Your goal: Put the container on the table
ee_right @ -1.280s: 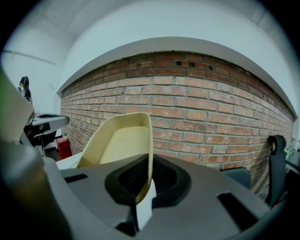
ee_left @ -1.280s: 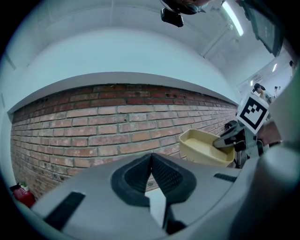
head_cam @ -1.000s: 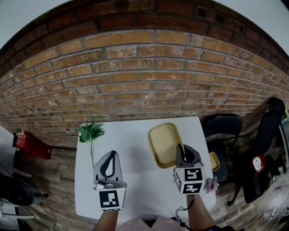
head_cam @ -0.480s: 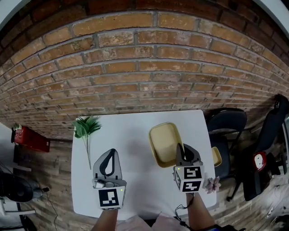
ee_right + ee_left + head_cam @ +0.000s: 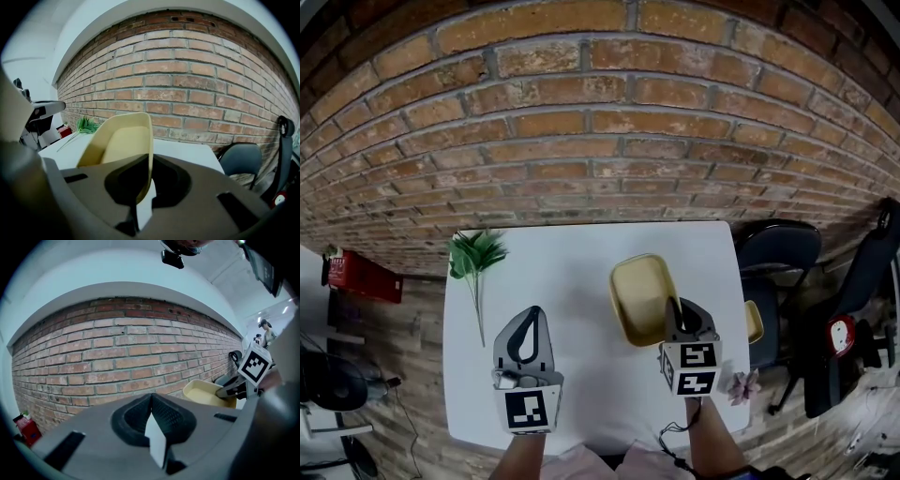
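Observation:
A pale yellow rectangular container point(image 5: 640, 297) hangs over the right half of the white table point(image 5: 572, 281). My right gripper point(image 5: 678, 309) is shut on its near rim. In the right gripper view the container point(image 5: 121, 138) tilts up and away from the jaws, with its rim pinched between them at my right gripper point(image 5: 143, 173). Whether its far end touches the table I cannot tell. My left gripper point(image 5: 533, 312) hovers over the table's left half, shut and holding nothing. In the left gripper view the fingertips of the left gripper point(image 5: 151, 396) meet, and the container point(image 5: 206, 393) shows at the right.
A green plant sprig point(image 5: 475, 258) lies at the table's far left corner. A brick wall point(image 5: 600, 141) stands just behind the table. A dark chair point(image 5: 776, 251) is at the right, with a small yellow object point(image 5: 754, 322) and a pink flower point(image 5: 741, 384) near it.
Both grippers have sunk a little toward the table, the right one carrying the container down with it. The head view now shows more of the wall.

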`<move>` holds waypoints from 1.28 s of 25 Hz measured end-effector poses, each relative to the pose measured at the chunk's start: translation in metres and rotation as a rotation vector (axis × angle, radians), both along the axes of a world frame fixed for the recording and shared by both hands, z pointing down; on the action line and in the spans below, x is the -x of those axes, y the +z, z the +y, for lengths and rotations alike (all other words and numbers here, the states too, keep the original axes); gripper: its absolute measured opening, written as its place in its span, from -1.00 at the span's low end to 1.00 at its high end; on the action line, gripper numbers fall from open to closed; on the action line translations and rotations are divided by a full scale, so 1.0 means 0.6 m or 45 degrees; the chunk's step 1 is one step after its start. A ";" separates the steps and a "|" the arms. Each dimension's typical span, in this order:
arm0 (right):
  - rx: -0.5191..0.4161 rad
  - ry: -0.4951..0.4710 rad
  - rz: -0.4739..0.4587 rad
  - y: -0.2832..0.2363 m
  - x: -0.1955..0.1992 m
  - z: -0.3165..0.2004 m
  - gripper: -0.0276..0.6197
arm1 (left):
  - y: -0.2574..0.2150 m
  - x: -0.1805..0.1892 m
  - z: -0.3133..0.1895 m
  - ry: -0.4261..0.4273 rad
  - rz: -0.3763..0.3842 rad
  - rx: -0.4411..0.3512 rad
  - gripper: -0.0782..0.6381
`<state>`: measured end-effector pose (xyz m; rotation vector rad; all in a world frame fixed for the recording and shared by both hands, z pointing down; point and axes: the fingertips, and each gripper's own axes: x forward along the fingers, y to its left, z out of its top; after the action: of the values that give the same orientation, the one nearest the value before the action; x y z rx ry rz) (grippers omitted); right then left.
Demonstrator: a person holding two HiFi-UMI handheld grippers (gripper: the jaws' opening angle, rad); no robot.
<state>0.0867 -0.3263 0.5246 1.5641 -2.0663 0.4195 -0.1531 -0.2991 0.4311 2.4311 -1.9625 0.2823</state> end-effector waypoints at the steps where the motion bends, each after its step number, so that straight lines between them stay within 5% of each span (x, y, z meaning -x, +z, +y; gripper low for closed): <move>1: 0.009 -0.002 0.000 0.006 0.001 -0.001 -0.91 | 0.003 0.001 -0.001 -0.003 0.001 0.006 -0.75; 32: 0.201 -0.042 0.000 0.126 0.012 -0.010 -0.89 | 0.057 0.008 -0.030 -0.026 -0.011 0.098 -0.75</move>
<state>0.0793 -0.3325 0.6001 1.4355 -2.0037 0.5560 -0.1578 -0.3170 0.4650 2.3660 -1.9404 0.3613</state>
